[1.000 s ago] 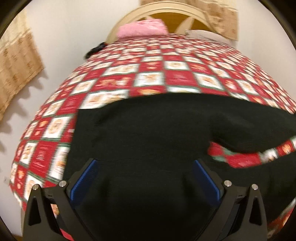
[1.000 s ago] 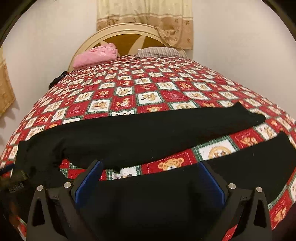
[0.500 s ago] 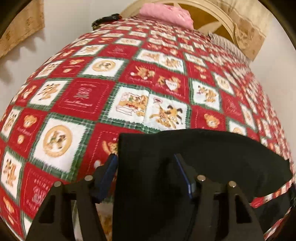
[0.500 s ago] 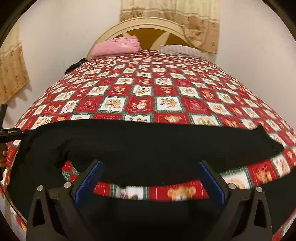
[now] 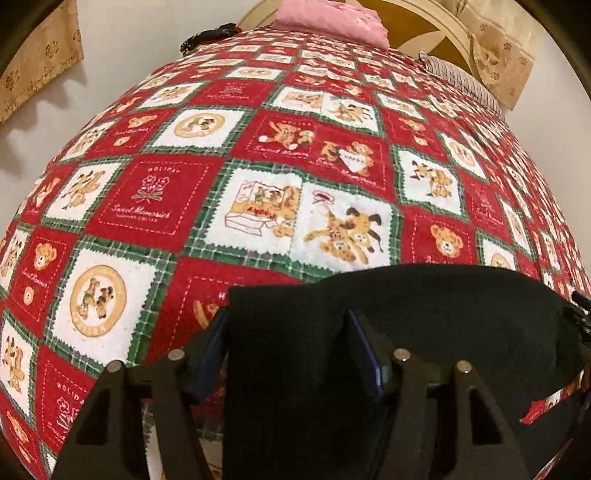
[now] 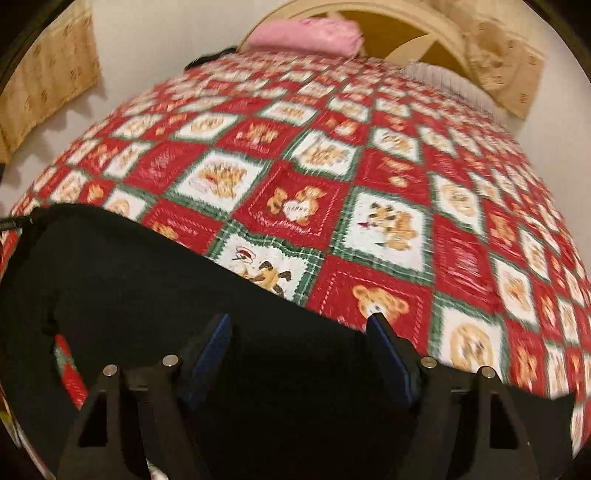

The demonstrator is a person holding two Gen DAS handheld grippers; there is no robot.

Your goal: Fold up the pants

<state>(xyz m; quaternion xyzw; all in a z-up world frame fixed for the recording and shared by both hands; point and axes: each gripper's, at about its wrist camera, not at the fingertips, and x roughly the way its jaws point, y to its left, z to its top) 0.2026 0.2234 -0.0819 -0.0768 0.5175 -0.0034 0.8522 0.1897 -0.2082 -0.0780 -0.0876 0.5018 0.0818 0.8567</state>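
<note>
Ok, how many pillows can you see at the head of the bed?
2. A pink pillow lies against the headboard at the far left; a striped pillow lies to its right, partly cut off by a curtain. Others may be hidden.

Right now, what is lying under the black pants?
The black pants lie on the red patchwork bedspread. What the bedspread shows beneath the dark cloth is covered.
</note>
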